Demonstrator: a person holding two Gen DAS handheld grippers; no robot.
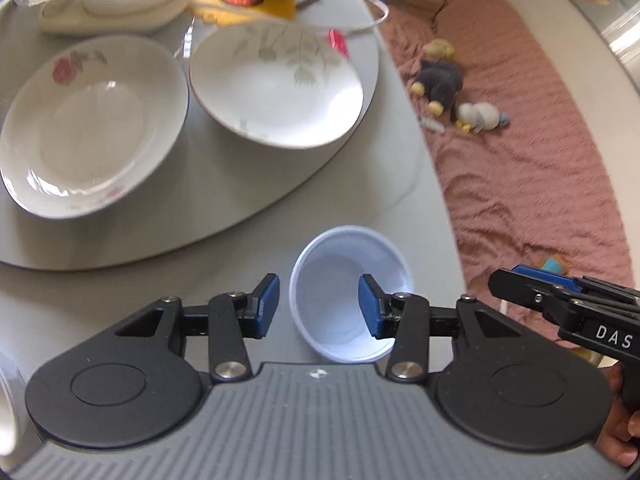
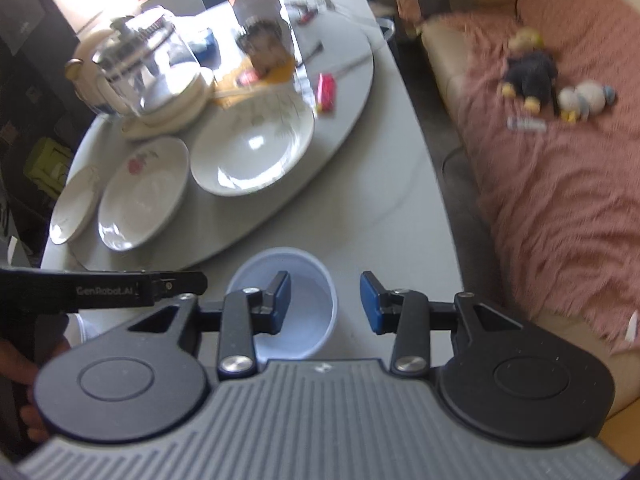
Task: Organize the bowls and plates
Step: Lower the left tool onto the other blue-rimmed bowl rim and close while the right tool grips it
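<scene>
Here, two grippers side by side over the near part of a grey table [image 1: 100,292], above a white plastic cup [image 1: 350,296] standing upright close to the table's near right edge. Left gripper [image 1: 318,306] with blue pads [image 1: 267,304] spread wide, empty; in its own view, the right pad over the cup's mouth and the left pad just outside the rim, contact impossible to judge. Right gripper [image 2: 325,304] likewise spread and empty, left pad in line with the cup's mouth, right pad over bare tabletop to the right of the cup.

Beyond the cup, on a round grey turntable [image 1: 372,76], three pieces of crockery in a row. Farthest right, a large shallow bowl with a grey leaf pattern [image 1: 276,92]. Just left of it, rims nearly touching, a shallow bowl with a pink flower [image 1: 92,128]. Left again, seen only from the right wrist, a smaller plate [image 2: 76,204] partly tucked under the flowered bowl's rim.

Farther back on the turntable, a glass kettle [image 2: 140,68] on a cream base, a yellow mat [image 1: 248,0] and a small red packet [image 2: 326,92]. Right of the table, a sofa under a pink blanket [image 1: 520,160] with a dark plush toy [image 1: 440,80] and a pale plush toy [image 1: 480,116] lying on it.
</scene>
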